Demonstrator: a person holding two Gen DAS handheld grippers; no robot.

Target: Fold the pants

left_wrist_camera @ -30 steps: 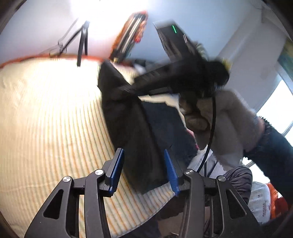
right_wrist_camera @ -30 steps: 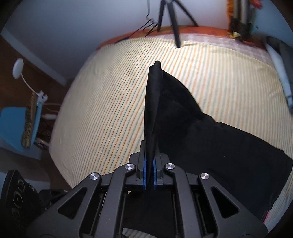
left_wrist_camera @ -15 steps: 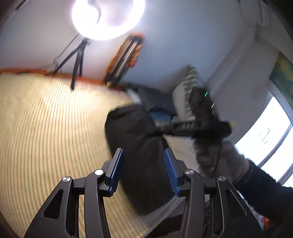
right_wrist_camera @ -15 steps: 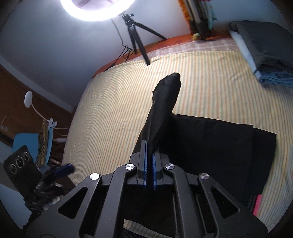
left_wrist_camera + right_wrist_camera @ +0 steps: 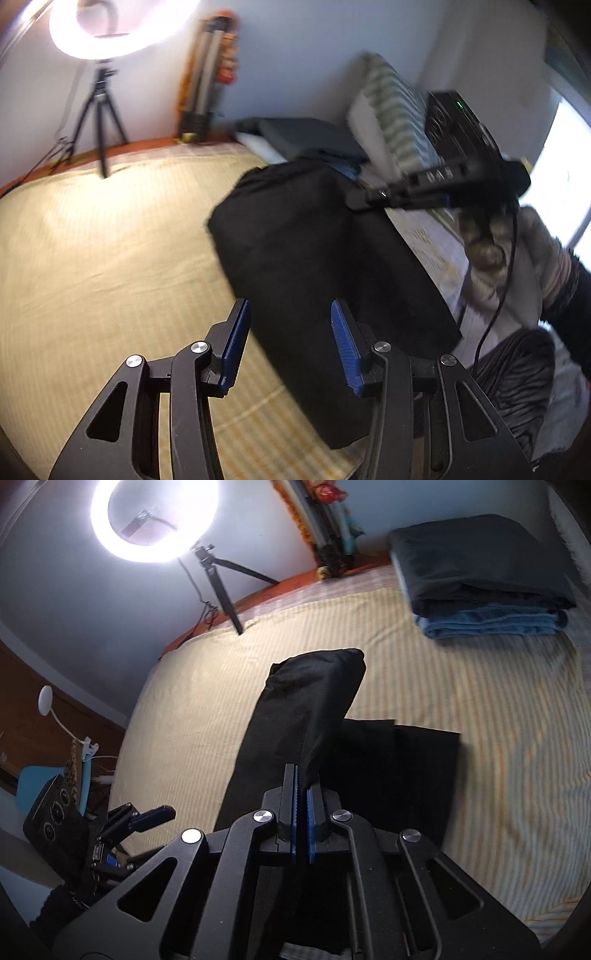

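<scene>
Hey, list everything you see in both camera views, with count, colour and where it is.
pants: one, black, partly on the bed, one end lifted
bed: one, yellow striped sheet, under everything
folded clothes: one stack, dark over blue, far right of the bed
ring light: one, white, on a black tripod by the wall
pillow: one, green striped, at the bed's right end
left gripper: blue pads, open, above the pants
right gripper: blue pads, shut on the pants

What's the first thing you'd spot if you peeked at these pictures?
The big black pants, pinched in the shut right gripper and draped over the striped yellow bed. Next, the glowing ring light by the far wall. The left gripper hovers open above the pants.
</scene>
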